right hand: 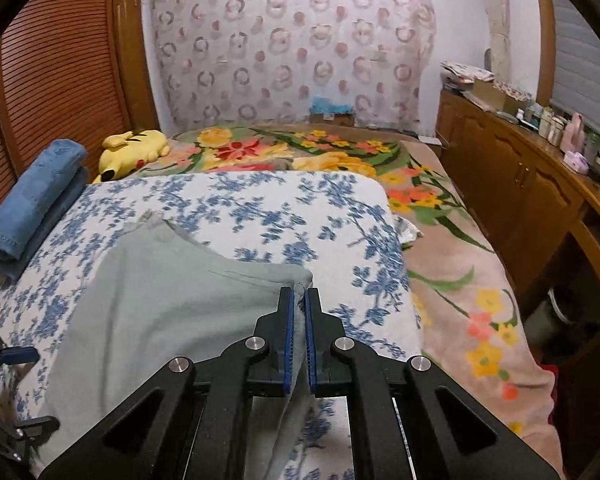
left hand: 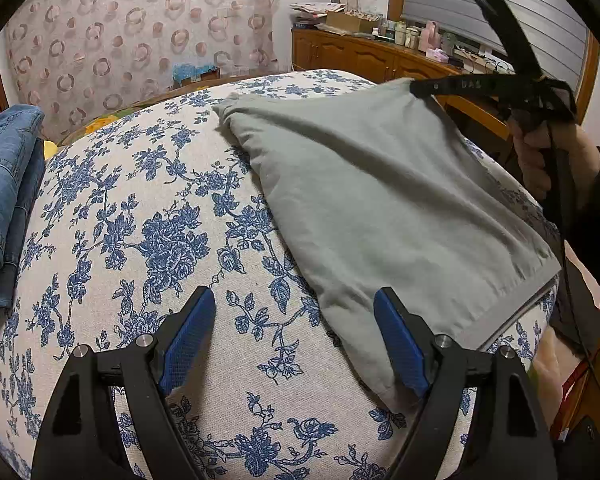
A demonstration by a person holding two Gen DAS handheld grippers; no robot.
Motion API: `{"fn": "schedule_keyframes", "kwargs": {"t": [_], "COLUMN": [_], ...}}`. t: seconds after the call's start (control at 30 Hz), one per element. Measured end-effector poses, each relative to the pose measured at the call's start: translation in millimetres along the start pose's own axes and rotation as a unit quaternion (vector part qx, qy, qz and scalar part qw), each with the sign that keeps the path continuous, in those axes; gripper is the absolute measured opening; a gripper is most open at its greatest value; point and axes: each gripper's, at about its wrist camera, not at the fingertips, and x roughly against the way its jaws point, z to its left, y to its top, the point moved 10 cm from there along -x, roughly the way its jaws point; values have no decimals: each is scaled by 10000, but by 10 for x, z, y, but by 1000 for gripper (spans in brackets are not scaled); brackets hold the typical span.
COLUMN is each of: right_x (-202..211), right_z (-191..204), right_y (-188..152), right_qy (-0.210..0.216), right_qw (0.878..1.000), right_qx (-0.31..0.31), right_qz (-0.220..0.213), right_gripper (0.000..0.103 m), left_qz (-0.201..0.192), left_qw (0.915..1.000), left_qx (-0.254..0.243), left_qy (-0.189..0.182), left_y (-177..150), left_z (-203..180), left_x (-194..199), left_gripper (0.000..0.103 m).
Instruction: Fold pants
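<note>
R tool point(right hand: 299, 300) clenched on soft grey pants point(left hand: 380, 200) corner; L tool point(left hand: 294, 312) released over woven floral cloth point(left hand: 160, 220).

Left gripper point(left hand: 294, 344) jaws spread wide; right gripper point(right hand: 299, 334) jaws clamped together, tilted downward.

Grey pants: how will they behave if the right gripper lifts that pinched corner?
Grey pants look soft and floppy; the lifted part already sags from the right gripper, so the rest will likely drape. Probably light. The folded layers at the hem may slide apart.
</note>
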Motion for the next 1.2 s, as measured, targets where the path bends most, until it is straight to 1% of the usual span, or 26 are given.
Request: {"fn": "schedule_keyframes", "kwargs": {"t": [0.1, 0.17, 0.3, 0.4, 0.43, 0.5, 0.63, 0.83, 0.93, 1.03, 1.07, 1.17, 1.2], "right_x": [-47, -84, -126, -97, -72, -3, 188, 560, 612, 570, 579, 586, 585], "right_z": [-86, -105, -114, -150, -150, -121, -5, 325, 410, 416, 415, 453, 475], "right_y": [-28, -54, -53, -44, -47, -86, -307, -710, -858, -977, -973, -981, -988], "right_qy": [-81, -69, -8, -46, -29, 18, 101, 369, 399, 355, 347, 444, 461], "right_qw": [9999, 9998, 9997, 9996, 9997, 9998, 9997, 9989, 9984, 9982, 9984, 9983, 9980], "right_qx": [-88, -127, -137, -182, -175, -143, 0, 224, 307, 356, 366, 323, 372], "right_qz": [76, 168, 202, 194, 166, 149, 240, 194, 250, 337, 243, 216, 209], "right_gripper": [5, 5, 5, 21, 24, 26, 27, 27, 27, 27, 28, 36, 41], "left_qz": [-30, -61, -98, -84, -76, -70, -70, -62, -63, -66, -65, -69, -70], "left_qw": [10000, 9999, 9996, 9997, 9998, 9998, 9999, 9999, 9999, 9999, 9999, 9999, 9999], "left_qx": [49, 114, 201, 159, 132, 101, 91, 61, 63, 60, 57, 75, 86], "left_qy": [-40, -105, -183, -154, -139, -125, -125, -97, -97, -109, -115, -135, -133], "left_y": [5, 9, 10, 0, -1, -7, 3, 3, 6, 3, 4, -7, -12], "left_z": [-4, -8, -10, -5, -8, -12, -7, -9, -8, -13, -15, -16, -13], "left_x": [13, 35, 69, 71, 75, 63, 55, 44, 43, 43, 42, 60, 69], "left_gripper": [82, 82, 82, 82, 82, 82, 82, 82, 82, 82, 82, 82, 82]}}
